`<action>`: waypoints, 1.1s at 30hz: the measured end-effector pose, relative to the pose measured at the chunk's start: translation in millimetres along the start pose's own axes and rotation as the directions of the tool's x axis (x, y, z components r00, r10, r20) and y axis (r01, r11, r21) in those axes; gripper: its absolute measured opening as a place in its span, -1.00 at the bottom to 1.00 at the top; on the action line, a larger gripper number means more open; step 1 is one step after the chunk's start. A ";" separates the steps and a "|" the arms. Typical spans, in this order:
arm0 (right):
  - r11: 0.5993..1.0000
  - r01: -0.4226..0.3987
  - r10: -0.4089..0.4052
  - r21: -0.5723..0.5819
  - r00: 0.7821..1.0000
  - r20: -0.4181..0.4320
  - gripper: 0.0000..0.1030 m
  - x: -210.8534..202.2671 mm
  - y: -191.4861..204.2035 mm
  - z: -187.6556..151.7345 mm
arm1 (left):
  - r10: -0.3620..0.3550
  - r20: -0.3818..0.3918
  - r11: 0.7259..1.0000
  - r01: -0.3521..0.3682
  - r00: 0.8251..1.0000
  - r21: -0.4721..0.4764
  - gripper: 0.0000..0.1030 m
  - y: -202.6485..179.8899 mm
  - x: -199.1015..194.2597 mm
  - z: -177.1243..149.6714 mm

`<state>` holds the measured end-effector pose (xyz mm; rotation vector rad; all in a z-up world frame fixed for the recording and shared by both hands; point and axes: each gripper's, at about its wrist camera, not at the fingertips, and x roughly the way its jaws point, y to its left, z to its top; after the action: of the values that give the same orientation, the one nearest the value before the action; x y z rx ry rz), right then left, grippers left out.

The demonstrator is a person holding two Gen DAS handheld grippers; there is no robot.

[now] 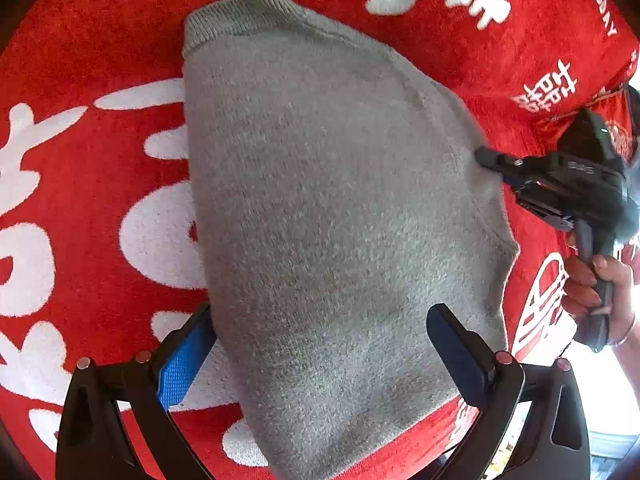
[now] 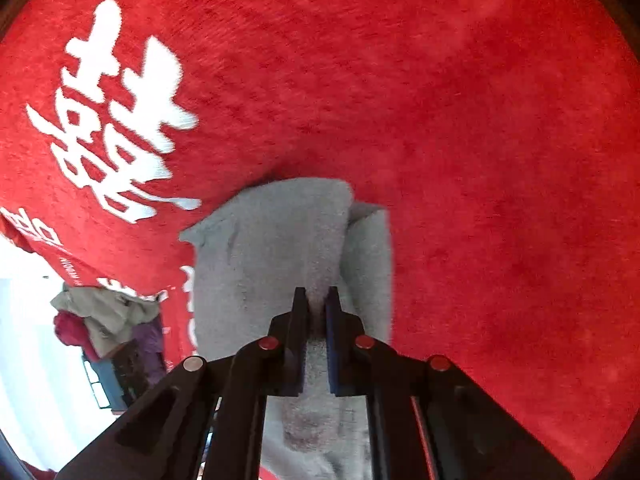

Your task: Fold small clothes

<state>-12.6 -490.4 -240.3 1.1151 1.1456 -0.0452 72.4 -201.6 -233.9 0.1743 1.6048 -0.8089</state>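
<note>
A small grey knit sweater (image 1: 328, 200) lies on a red cloth with white characters (image 1: 80, 200); its ribbed collar points to the far side. My left gripper (image 1: 320, 344) is open, its fingers straddling the sweater's near part, touching or just above it. My right gripper (image 1: 486, 158) shows at the sweater's right edge, held by a hand. In the right wrist view my right gripper (image 2: 317, 300) is shut on a pinched fold of the grey sweater (image 2: 272, 240), and the fabric runs between its fingers.
The red cloth (image 2: 480, 160) covers the whole work surface and drops off at its edge on the left of the right wrist view. Beyond that edge a pile of clothes (image 2: 104, 320) sits lower down.
</note>
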 end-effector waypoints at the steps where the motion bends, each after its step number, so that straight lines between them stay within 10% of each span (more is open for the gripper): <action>1: 0.999 0.051 -0.051 0.017 0.999 -0.019 -0.84 5.1 -9.6 0.2 | 0.006 -0.010 1.000 -0.006 1.000 -0.001 1.00 -0.3 3.2 0.3; 4: 0.983 0.182 -0.181 0.015 0.982 -0.047 -0.84 12.4 -25.4 2.0 | 0.013 -0.012 1.000 -0.013 1.000 0.005 1.00 0.2 4.8 0.4; 7: 0.993 0.096 -0.093 0.075 0.995 -0.041 -0.71 -1.9 -31.8 -5.8 | 0.004 -0.010 1.000 -0.004 1.000 0.007 1.00 1.6 4.6 0.1; 10: 0.998 0.010 -0.008 0.055 1.000 -0.026 0.24 -24.3 -20.5 -28.7 | 0.002 -0.010 1.000 -0.002 1.000 -0.001 1.00 3.2 4.9 -0.3; 11: 0.999 -0.014 0.015 0.052 1.000 -0.019 0.26 -29.6 -17.1 -36.1 | 0.004 -0.009 1.000 -0.004 1.000 -0.004 1.00 2.6 5.1 -0.4; 16: 0.995 -0.100 0.101 0.010 0.989 -0.104 0.19 -24.5 8.5 -73.1 | 0.037 -0.006 0.999 -0.037 0.999 0.009 1.00 -2.4 8.3 0.5; 18: 0.999 -0.047 0.047 0.004 0.990 -0.135 -0.22 -5.5 12.9 -75.8 | 0.046 -0.006 0.999 -0.046 0.999 0.013 1.00 -4.0 8.5 0.6; 19: 1.000 -0.001 0.000 -0.009 0.991 -0.135 -0.82 4.3 13.5 -76.0 | 0.046 -0.005 0.999 -0.046 0.999 0.012 1.00 -4.9 8.4 0.8; 25: 0.997 -0.046 0.052 0.064 0.995 -0.089 -0.80 0.6 -9.5 -77.9 | 0.034 -0.007 0.999 -0.034 0.999 0.008 1.00 1.5 5.2 -1.2; 27: 0.996 -0.075 0.079 0.055 0.994 -0.081 -0.70 -7.2 -8.6 -77.5 | 0.026 -0.008 1.000 -0.026 1.000 0.016 1.00 1.4 4.4 -0.4; 31: 0.996 -0.087 0.089 0.036 0.993 -0.073 0.48 -11.6 -12.9 -55.7 | 0.006 -0.010 0.999 -0.006 1.000 0.037 1.00 0.0 3.7 0.5; 33: 0.991 -0.128 0.131 0.039 0.987 -0.091 0.48 -4.3 -22.1 -39.7 | -0.009 -0.013 0.999 0.010 1.000 0.040 1.00 -0.7 3.5 1.1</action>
<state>-54.2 -475.1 -251.0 1.2294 1.1557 0.0905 72.1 -203.9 -236.8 0.2007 1.6029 -0.8493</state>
